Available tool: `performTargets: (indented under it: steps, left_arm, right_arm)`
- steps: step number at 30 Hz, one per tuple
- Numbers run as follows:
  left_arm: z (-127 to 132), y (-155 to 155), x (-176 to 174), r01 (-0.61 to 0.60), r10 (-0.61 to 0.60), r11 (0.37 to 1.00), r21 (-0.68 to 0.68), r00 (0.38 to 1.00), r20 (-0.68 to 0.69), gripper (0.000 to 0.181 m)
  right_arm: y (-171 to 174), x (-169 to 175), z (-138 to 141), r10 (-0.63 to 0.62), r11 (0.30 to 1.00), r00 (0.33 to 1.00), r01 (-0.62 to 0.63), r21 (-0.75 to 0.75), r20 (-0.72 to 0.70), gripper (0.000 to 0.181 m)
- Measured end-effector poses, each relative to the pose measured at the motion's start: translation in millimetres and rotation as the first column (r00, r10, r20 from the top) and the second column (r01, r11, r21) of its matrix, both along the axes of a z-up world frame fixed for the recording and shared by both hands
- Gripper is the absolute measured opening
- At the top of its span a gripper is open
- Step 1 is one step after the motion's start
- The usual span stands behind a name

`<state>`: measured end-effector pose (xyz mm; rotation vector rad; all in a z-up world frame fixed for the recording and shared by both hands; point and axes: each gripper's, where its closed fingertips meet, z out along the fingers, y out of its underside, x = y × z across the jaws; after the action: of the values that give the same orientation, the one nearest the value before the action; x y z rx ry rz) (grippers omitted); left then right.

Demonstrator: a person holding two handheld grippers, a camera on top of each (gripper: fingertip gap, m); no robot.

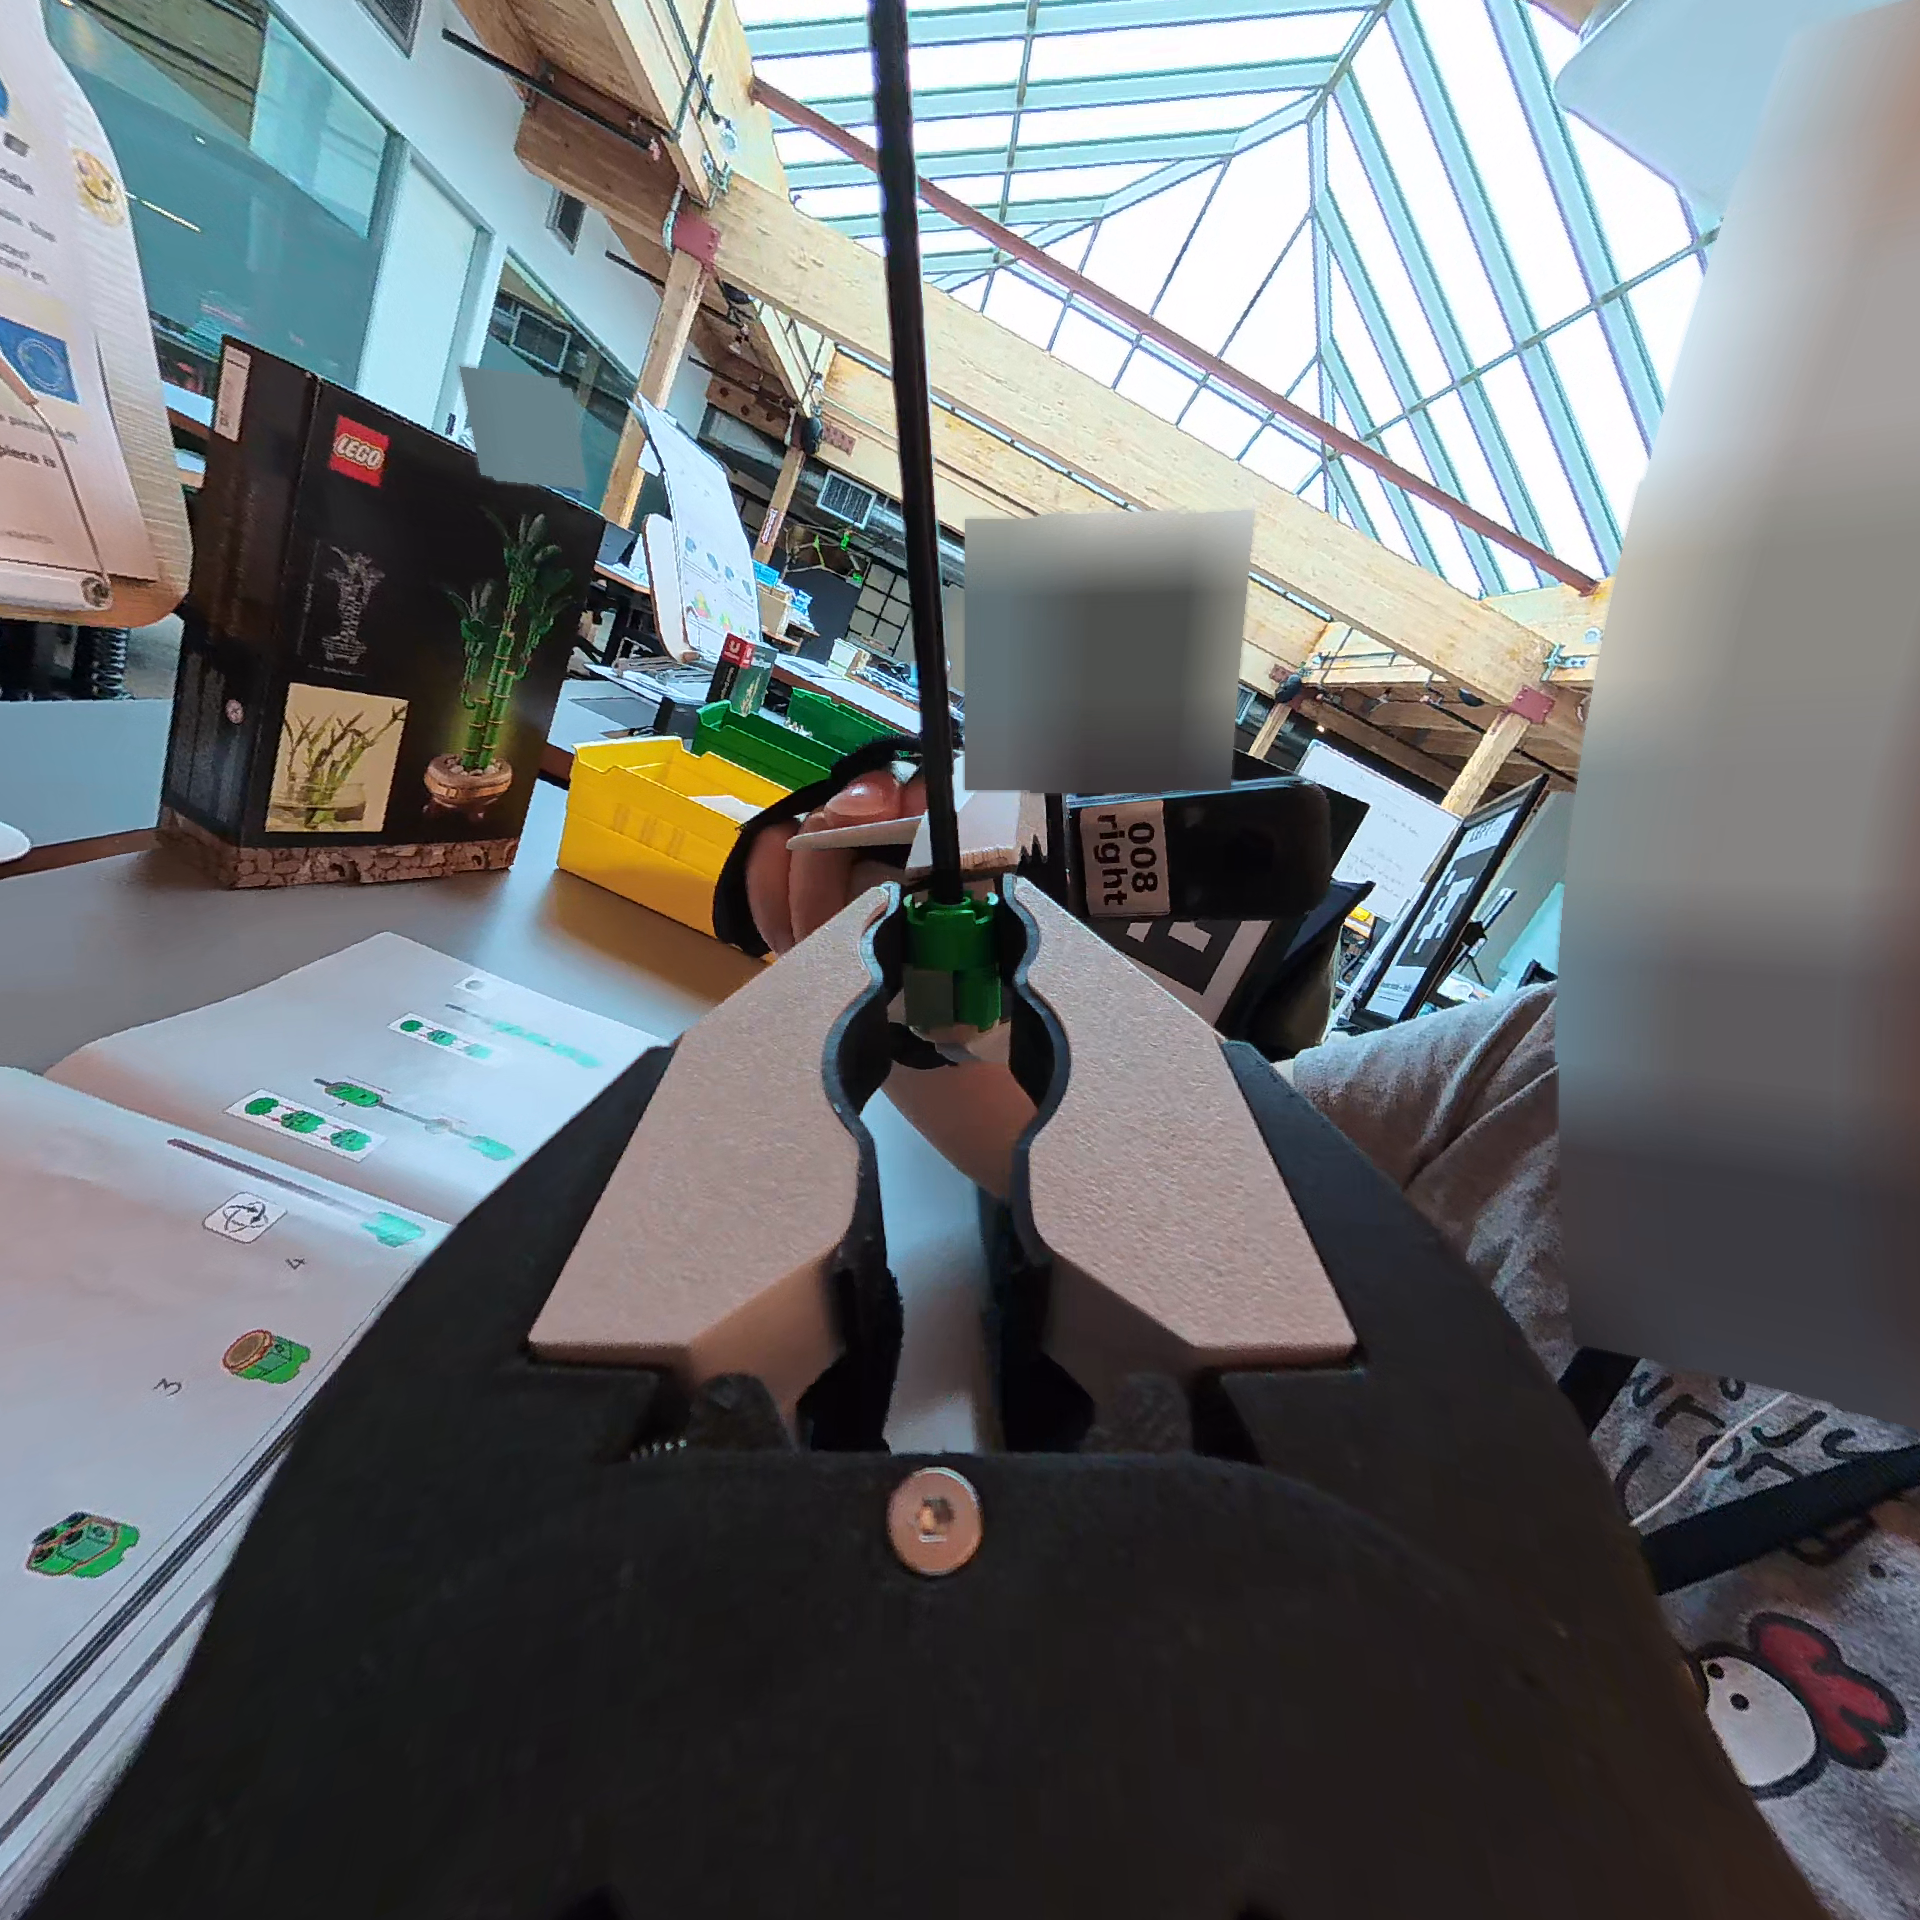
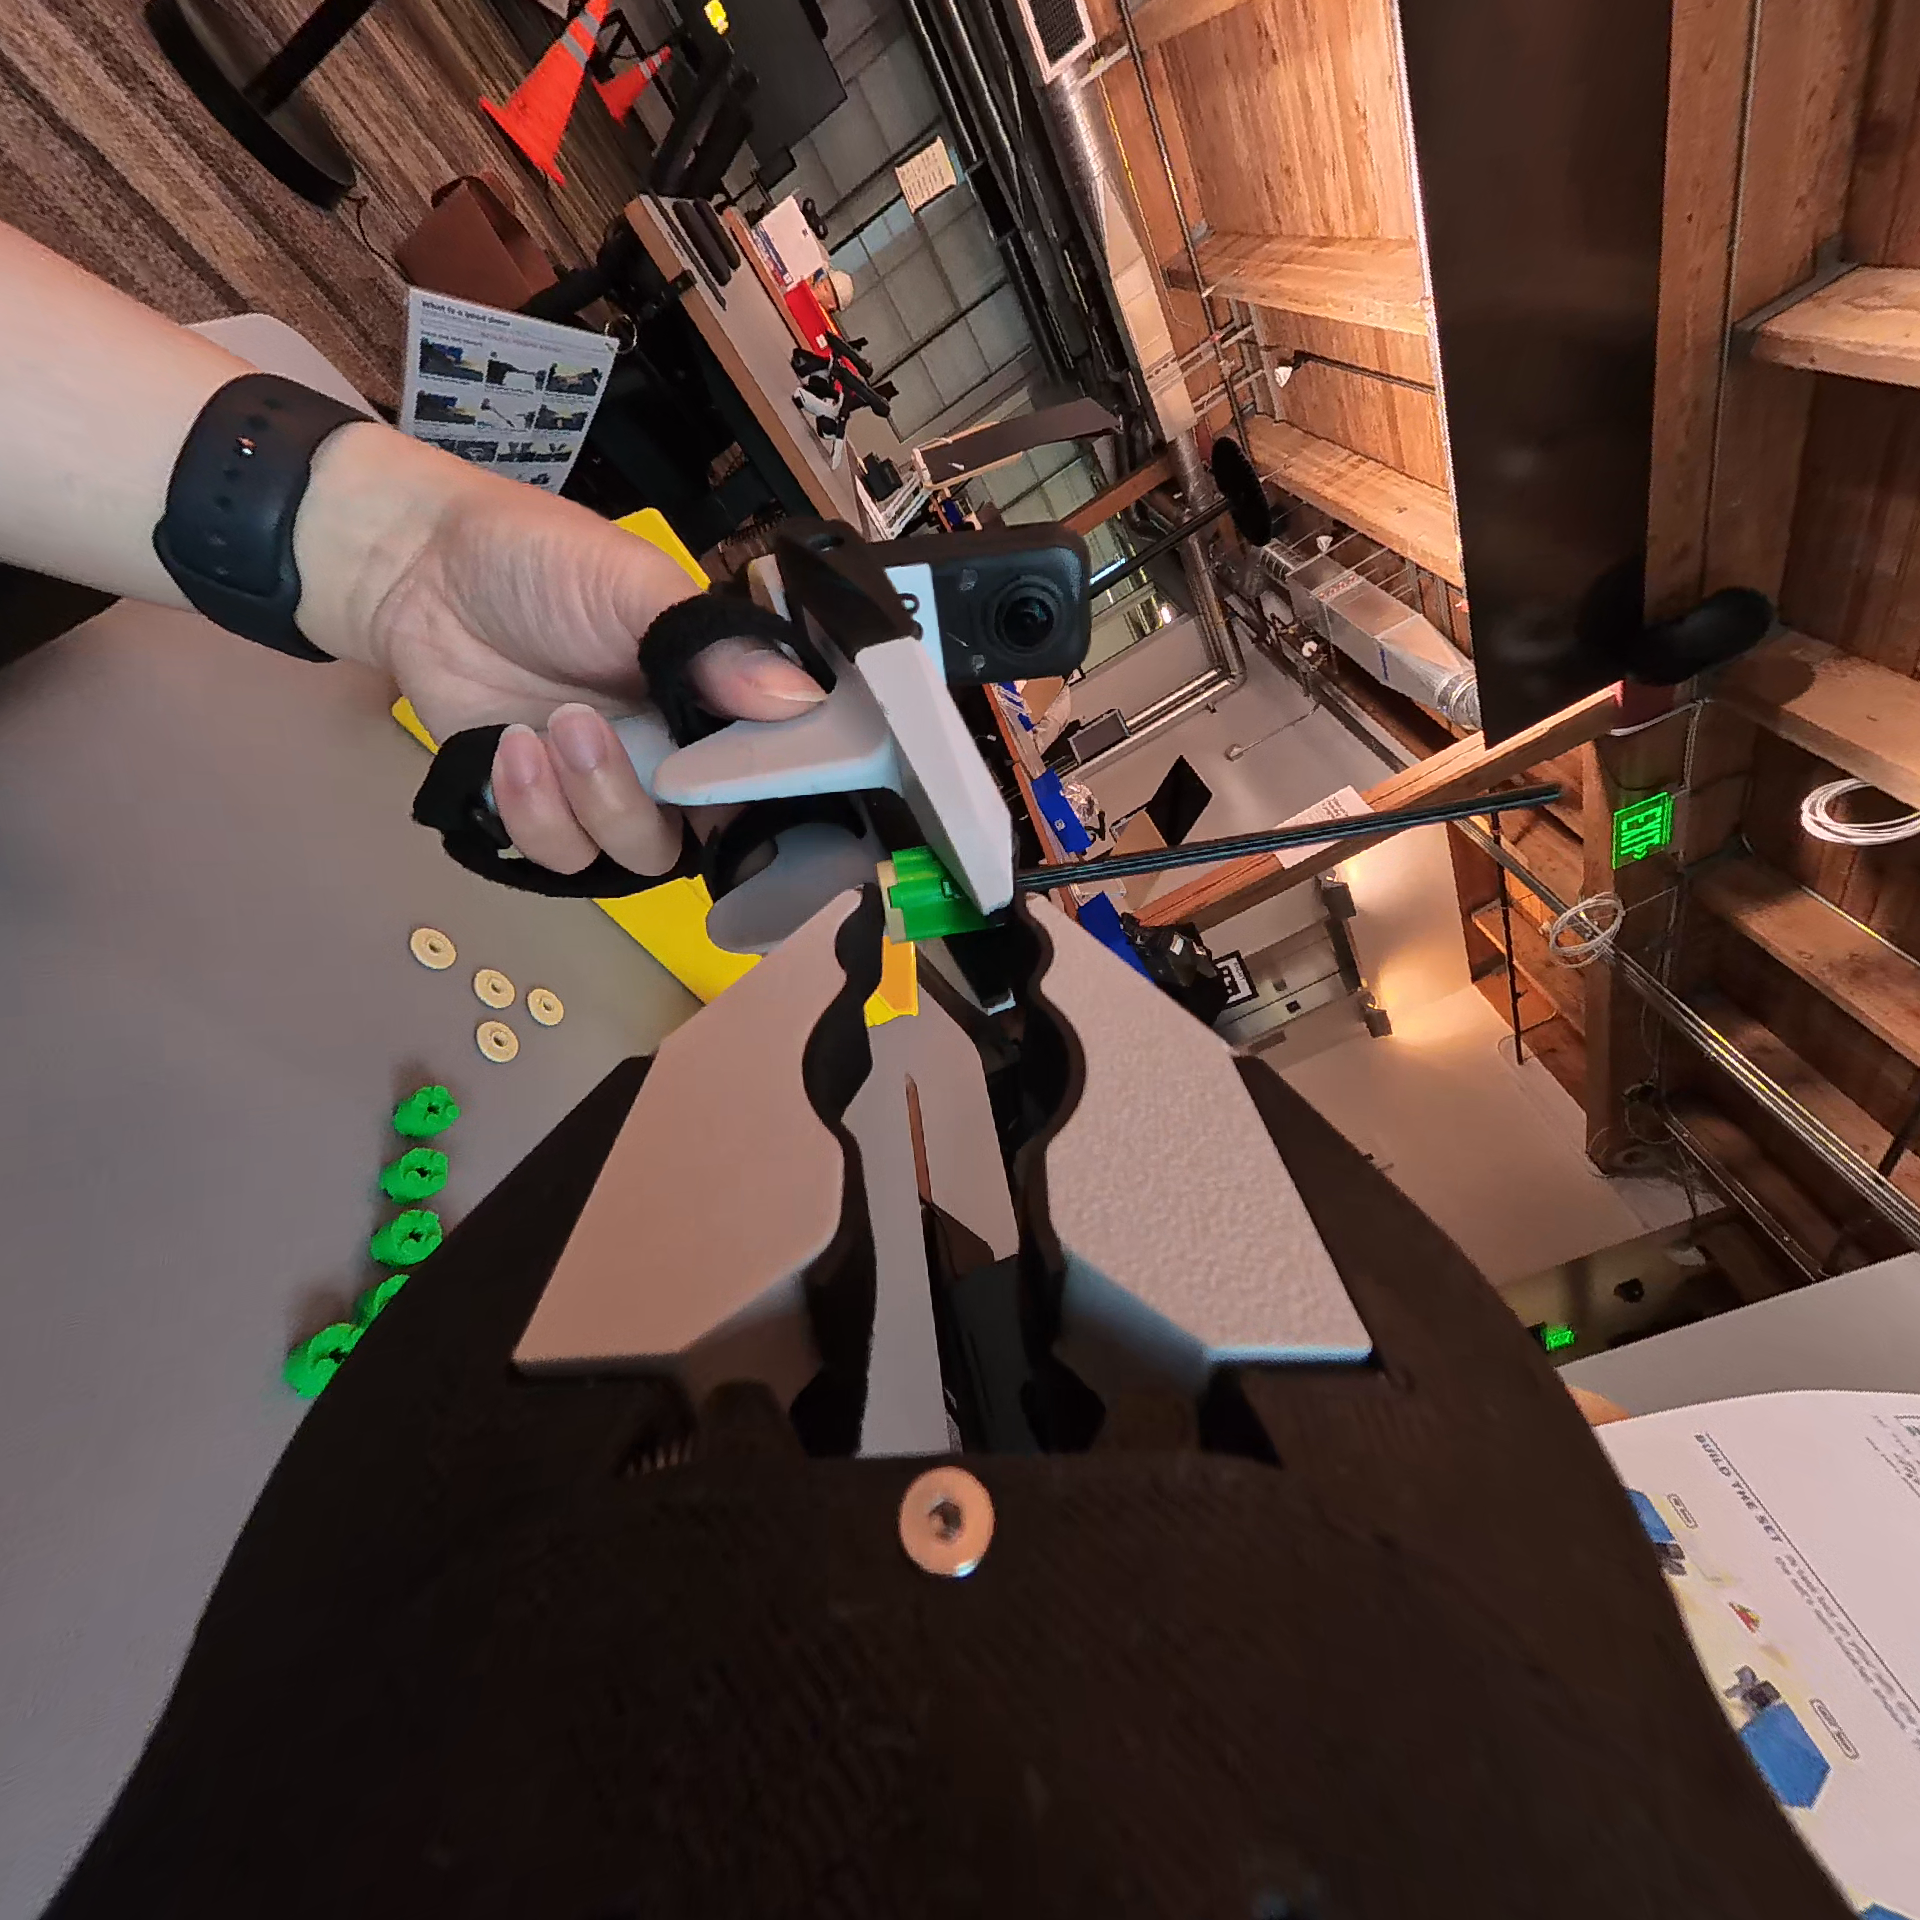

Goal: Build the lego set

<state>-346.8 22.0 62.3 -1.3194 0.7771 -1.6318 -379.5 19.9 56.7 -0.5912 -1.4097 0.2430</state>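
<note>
From my left wrist camera, my left gripper (image 1: pixel 943 961) tilts up toward the skylight, its two grey fingers (image 1: pixel 748 1081) pinching a green round brick stack (image 1: pixel 951 971) between their tips. A long black rod (image 1: pixel 914 447) rises out of the top of that stack and runs off the upper edge. Behind the tips sits my right gripper (image 1: pixel 1174 883), black with a white label, with my right hand (image 1: pixel 821 862) wrapped on its handle. Only this view shows the set's box (image 1: pixel 364 644) standing on the grey table (image 1: pixel 135 935), the open instruction booklet (image 1: pixel 239 1174) to the left, and a yellow bin (image 1: pixel 665 821) with a green bin (image 1: pixel 779 732) behind it.

From my right wrist camera, my right gripper (image 2: pixel 940 914) has its jaws slightly parted and holds nothing, its tips just beside the green stack (image 2: pixel 930 883). My left hand (image 2: pixel 520 644), a black watch band (image 2: pixel 244 509) on the wrist, reaches in from the left and squeezes the other gripper's (image 2: pixel 935 748) handle, camera on top. The rod (image 2: pixel 1288 836) points right here, nearly level. Only this view shows the loose parts on the table (image 2: pixel 156 935): four tan discs (image 2: pixel 494 987) and a row of green round pieces (image 2: pixel 410 1179) below them. A printed sheet (image 2: pixel 1787 1558) lies at the lower right.
</note>
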Motion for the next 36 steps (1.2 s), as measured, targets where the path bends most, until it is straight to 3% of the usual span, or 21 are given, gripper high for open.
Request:
performTargets:
  steps: [5,18,28,36]
  left_arm:
    - [-5.9,-4.7,3.7,0.045,-0.045,0.999,-0.019,0.998,-0.034,0.016]
    - [-3.8,3.2,0.8,-0.05,0.052,0.998,0.044,0.998,-0.041,0.014]
    - [-1.1,3.0,1.1,-0.036,0.036,0.999,0.02,0.999,-0.007,0.014]
    - [11.9,22.3,-27.4,-0.152,0.153,0.988,-0.01,0.985,0.08,0.036]
  right_arm:
    - [3.1,6.2,8.1,-0.023,0.999,0.998,0.025,0.024,-0.055,0.021]
    - [6.8,9.8,8.0,-0.063,0.993,0.997,0.068,0.101,-0.053,0.021]
    - [5.9,10.3,7.4,-0.045,0.996,0.998,0.047,0.069,-0.037,0.021]
    - [3.4,5.2,-0.8,-0.006,1.0,1.0,0.006,0.013,-0.001,0.021]
